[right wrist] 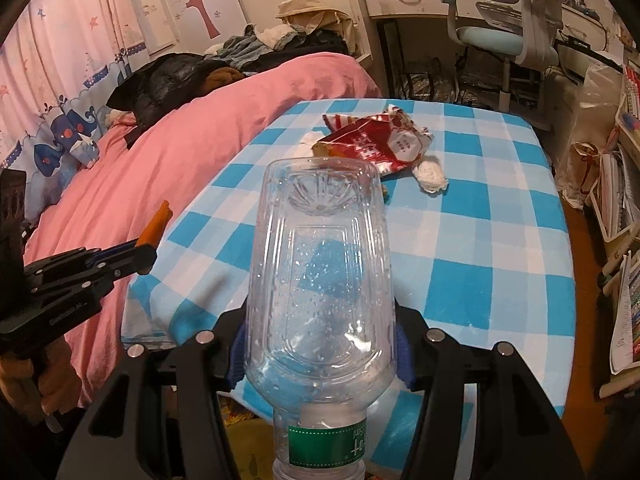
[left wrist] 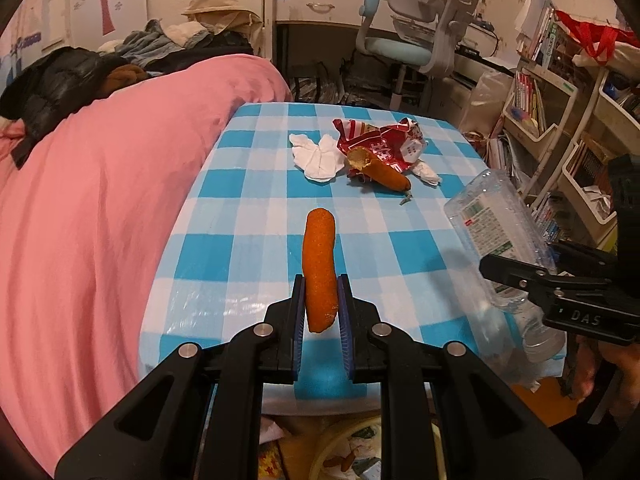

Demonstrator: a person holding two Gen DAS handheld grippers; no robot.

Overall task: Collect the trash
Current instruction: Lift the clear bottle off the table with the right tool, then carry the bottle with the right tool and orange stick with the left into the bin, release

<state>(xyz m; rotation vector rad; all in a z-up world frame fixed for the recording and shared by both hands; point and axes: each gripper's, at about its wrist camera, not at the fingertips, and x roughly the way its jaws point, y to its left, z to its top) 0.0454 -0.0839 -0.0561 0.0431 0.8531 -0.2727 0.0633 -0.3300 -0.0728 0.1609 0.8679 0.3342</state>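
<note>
My left gripper [left wrist: 320, 300] is shut on an orange sausage-shaped snack [left wrist: 319, 256] and holds it upright above the near edge of the blue checked table [left wrist: 248, 200]. My right gripper [right wrist: 320, 344] is shut on a clear plastic bottle [right wrist: 320, 280], base forward, cap toward me; the bottle also shows in the left wrist view [left wrist: 492, 224]. On the far side of the table lie a red crumpled wrapper [left wrist: 384, 144], a bitten orange snack [left wrist: 380, 170], a white tissue [left wrist: 318, 156] and a small tissue wad [right wrist: 432, 176].
A pink bed [left wrist: 100, 200] borders the table on the left. A bin with trash [left wrist: 348, 452] sits on the floor below the table's near edge. Bookshelves [left wrist: 560, 128] stand to the right, a desk chair [left wrist: 416, 32] behind.
</note>
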